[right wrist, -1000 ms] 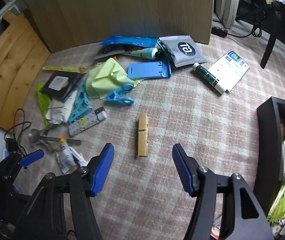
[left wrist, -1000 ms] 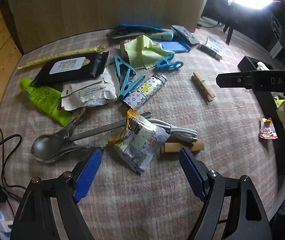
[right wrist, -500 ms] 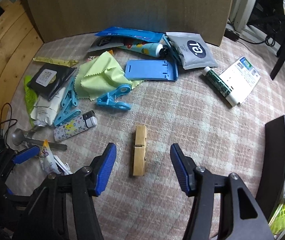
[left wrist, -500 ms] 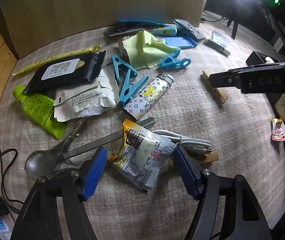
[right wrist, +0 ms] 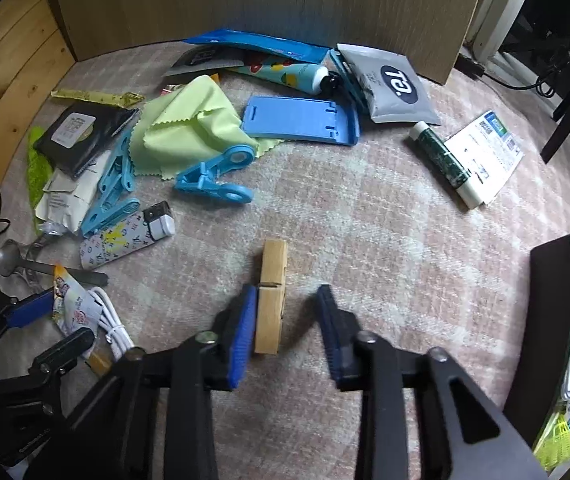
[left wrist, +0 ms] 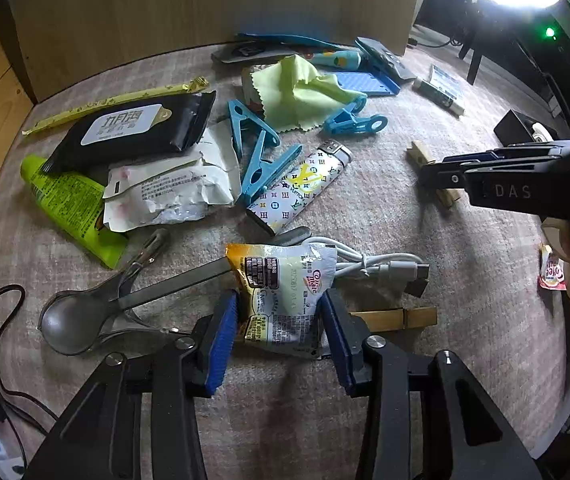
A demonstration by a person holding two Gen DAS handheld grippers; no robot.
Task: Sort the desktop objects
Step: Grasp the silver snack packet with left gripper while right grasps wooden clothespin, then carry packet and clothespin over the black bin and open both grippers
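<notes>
- Left wrist view: you dropped your left gripper (left wrist: 279,326) in over the creamer sachet (left wrist: 285,296) within the last second, and its jaws narrowed from wide open until the blue pads (left wrist: 221,334) sat right at the packet's two edges. They weren't fully clamped as far as I could tell, so I called it open and closing. The sachet lay near centre, on top of the spoon handle (left wrist: 165,284) and the white USB cable (left wrist: 381,268), so a lift risked dragging the cable.
- Right wrist view: your right gripper (right wrist: 285,328) came forward over the wooden clothespin (right wrist: 271,298), near centre of the mat (right wrist: 385,240). The left pad touched the peg, the right pad stood apart, so the jaws were still apart. Both pickups looked one squeeze away.
</notes>
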